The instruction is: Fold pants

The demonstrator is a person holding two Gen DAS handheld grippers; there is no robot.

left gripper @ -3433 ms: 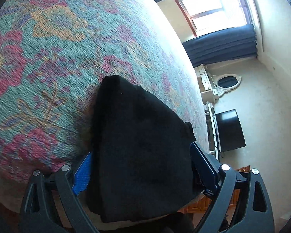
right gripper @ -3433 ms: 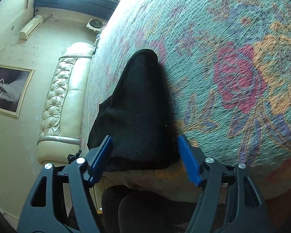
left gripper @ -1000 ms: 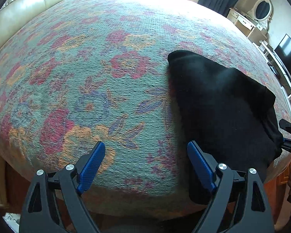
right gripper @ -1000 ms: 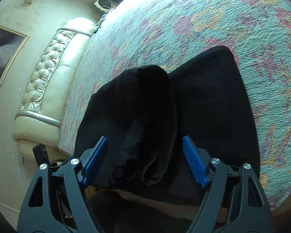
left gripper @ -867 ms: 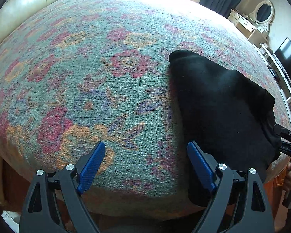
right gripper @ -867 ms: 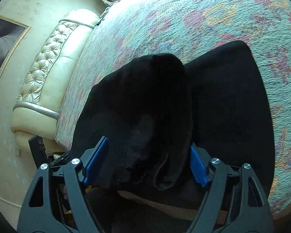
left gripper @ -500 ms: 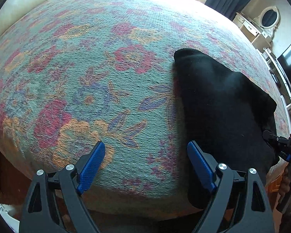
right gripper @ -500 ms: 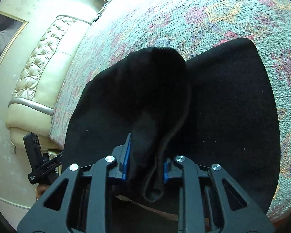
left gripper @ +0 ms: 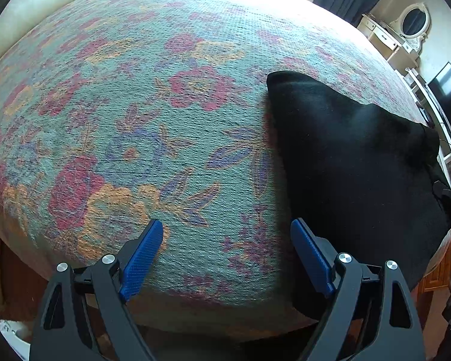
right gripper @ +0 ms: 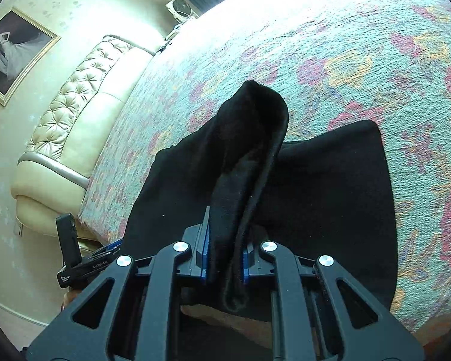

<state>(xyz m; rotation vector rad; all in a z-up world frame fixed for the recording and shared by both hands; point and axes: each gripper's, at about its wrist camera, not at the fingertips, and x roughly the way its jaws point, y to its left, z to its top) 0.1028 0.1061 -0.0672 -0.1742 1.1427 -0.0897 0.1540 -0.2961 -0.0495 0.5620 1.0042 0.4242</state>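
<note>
Jaws of the right gripper [right gripper: 224, 258] are closing on a raised fold of the black pants [right gripper: 330, 198], cloth pinched between the blue pads. Most of the pants lie on the floral bedspread [left gripper: 165, 105] near the bed's edge. Beside them, the left gripper [left gripper: 227, 240] hovers wide open, empty.

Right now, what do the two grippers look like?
Both match: the left gripper and right gripper have black angular frames with triangular cut-outs, round silver bolts, and ribbed blue pads. Small white lettering marks the left one's side in the right camera's view.
</note>
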